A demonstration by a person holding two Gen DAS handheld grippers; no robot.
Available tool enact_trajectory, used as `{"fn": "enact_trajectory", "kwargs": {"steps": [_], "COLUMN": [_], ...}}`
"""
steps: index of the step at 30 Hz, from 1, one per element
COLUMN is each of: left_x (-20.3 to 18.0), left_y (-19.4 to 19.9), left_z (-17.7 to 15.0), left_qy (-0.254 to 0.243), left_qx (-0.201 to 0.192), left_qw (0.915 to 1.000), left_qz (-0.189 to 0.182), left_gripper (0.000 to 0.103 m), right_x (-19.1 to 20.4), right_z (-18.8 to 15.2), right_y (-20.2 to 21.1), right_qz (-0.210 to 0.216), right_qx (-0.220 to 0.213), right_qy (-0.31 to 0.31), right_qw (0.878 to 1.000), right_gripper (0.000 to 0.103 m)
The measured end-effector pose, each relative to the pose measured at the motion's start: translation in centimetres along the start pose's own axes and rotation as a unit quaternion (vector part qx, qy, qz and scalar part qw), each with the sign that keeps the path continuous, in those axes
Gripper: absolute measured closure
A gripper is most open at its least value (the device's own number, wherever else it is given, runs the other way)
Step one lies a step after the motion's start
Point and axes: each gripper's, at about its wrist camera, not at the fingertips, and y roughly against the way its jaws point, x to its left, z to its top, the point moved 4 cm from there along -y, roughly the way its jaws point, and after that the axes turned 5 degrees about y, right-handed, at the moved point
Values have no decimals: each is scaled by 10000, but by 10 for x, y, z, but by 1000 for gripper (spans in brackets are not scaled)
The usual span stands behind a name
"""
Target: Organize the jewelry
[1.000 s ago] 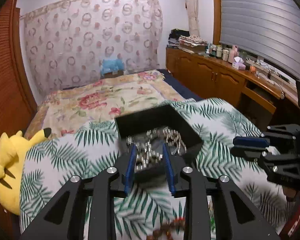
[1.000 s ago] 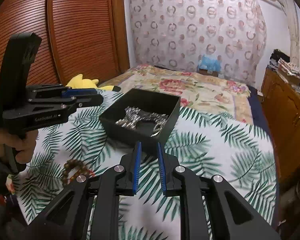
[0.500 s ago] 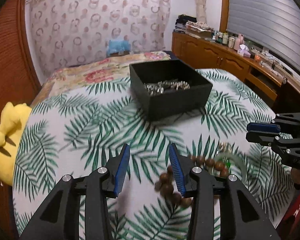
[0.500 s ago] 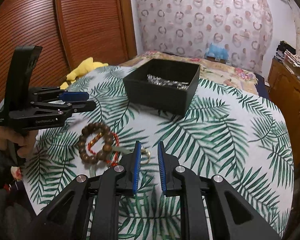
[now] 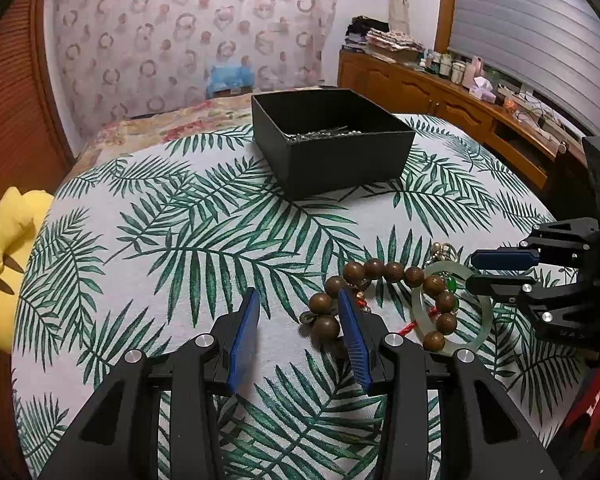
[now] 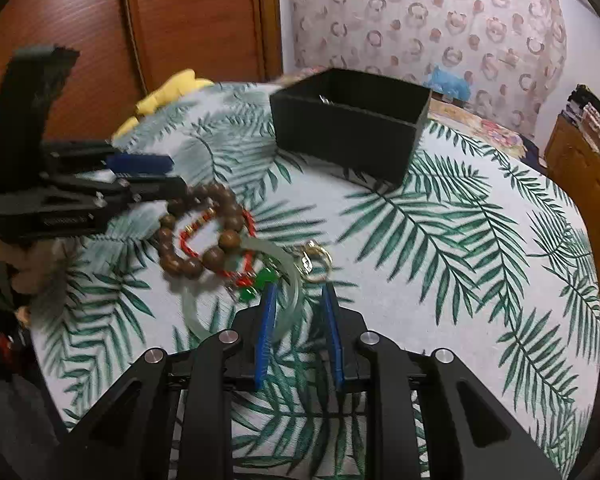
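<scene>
A black box [image 5: 332, 140] with silver jewelry inside stands at the far side of the palm-leaf tablecloth; it also shows in the right wrist view [image 6: 348, 124]. A brown wooden bead bracelet [image 5: 380, 272] [image 6: 204, 236], a pale jade bangle [image 5: 476, 320] [image 6: 288, 280], a red cord bracelet [image 6: 192, 232] and a gold ring piece [image 6: 314, 260] lie in a cluster near the front. My left gripper [image 5: 296, 304] is open, low over the cloth just left of the beads. My right gripper [image 6: 298, 296] is open, its jaws either side of the bangle's rim.
A yellow plush toy [image 5: 8, 256] lies off the table's left edge. A bed with a floral cover [image 5: 172, 128] is behind the table. A wooden cabinet [image 5: 440, 96] with bottles runs along the right wall.
Both grippers have pulled back from the black box and come down towards the jewelry cluster. The right gripper has opened and now straddles the bangle's rim.
</scene>
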Motion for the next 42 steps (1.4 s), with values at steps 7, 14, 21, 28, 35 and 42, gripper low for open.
{"fn": "enact_trajectory", "kwargs": {"steps": [7,14,21,28,35,42], "left_x": [-3,-6,-11,-20,-33,-38], "left_y": [-5,-13,-13,8,47,59], "left_z": [-2,-6,-5,1,9,14], "left_qy": [-35,-116,-115,-139,-145,-252], "left_qx": [78,183,107,-228,-701,-834], "left_qw": [10000,9998,9998,9995,9969,9958], "left_qz": [-4,17,-83,-174,-317,-282], "left_gripper": [64,64,84,86,96,103], "right_x": [-10,-10,-10,-11,-10,-9], "right_z": [-2,-2,-2,-3,-4,-3], "right_y": [-2,-4,-3,-3,-3,-3], "right_qz": [-188,-244,-225,-234,-237,-228], "right_qx": [57,-18,-40,-40,-40,-39], "right_qy": [-62,-45,-65,-59,-56,-9], "right_qw": [9998,9997,9997,9997,9997,9997], "right_gripper": [84,84,83,83,83,87]}}
